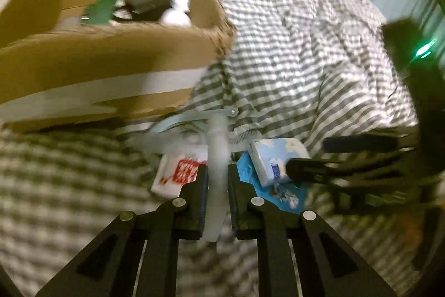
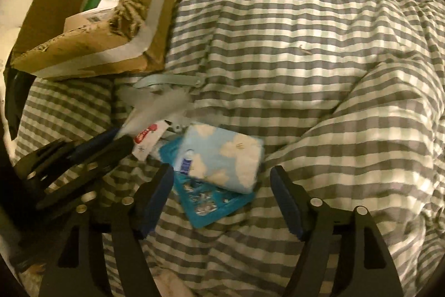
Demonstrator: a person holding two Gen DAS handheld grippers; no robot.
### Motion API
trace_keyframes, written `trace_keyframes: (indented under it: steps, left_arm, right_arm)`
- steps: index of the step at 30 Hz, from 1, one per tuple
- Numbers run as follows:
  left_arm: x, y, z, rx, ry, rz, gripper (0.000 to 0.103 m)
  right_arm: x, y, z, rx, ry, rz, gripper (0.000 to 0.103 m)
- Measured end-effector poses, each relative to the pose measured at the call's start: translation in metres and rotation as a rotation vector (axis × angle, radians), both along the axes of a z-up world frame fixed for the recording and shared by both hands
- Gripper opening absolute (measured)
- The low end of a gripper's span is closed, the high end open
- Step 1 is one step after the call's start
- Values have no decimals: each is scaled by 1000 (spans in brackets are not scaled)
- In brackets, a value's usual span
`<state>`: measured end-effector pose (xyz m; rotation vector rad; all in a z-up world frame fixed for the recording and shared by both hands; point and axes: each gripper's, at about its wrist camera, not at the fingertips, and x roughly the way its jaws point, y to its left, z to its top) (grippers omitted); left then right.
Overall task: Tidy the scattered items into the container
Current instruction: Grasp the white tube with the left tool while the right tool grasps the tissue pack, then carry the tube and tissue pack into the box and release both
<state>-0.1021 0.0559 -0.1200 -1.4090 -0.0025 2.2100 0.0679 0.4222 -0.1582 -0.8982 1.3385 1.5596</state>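
Observation:
My left gripper (image 1: 217, 174) is shut on a white plastic bar (image 1: 216, 146) that stands up between its pads, part of a pale hanger-like piece lying on the checked blanket. Beside it lie a white and red packet (image 1: 180, 174), a cloud-print tissue pack (image 1: 274, 157) and a blue packet (image 1: 250, 180) under that pack. My right gripper (image 2: 221, 170) is open, its blue pads on either side of the tissue pack (image 2: 222, 155) with a gap on the right side. The left gripper (image 2: 119, 137) shows at the left of that view, holding the white bar (image 2: 155, 109).
An open cardboard box (image 1: 105, 60) with torn flaps sits on the blanket just behind the items, holding a black object, a green item and white things. The grey and white checked blanket (image 2: 319, 52) spreads in folds to the right. A pale wall is behind.

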Motion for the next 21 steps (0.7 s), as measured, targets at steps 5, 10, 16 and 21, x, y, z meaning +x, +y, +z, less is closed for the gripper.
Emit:
trace_keyframes:
  steps: [5, 10, 16, 21]
  left_arm:
    - [13, -23, 22, 9, -7, 81, 14]
    - [2, -27, 21, 23, -52, 129, 14]
    - [-10, -23, 9, 21, -82, 149, 14]
    - [-9, -25, 5, 21, -96, 163, 14]
  right_arm:
    - [-5, 0, -5, -17, 35, -35, 80]
    - [-5, 6, -16, -42, 41, -61, 87]
    - [-24, 14, -42, -83, -56, -8, 88]
    - [-32, 20, -48, -86, -75, -6, 85]
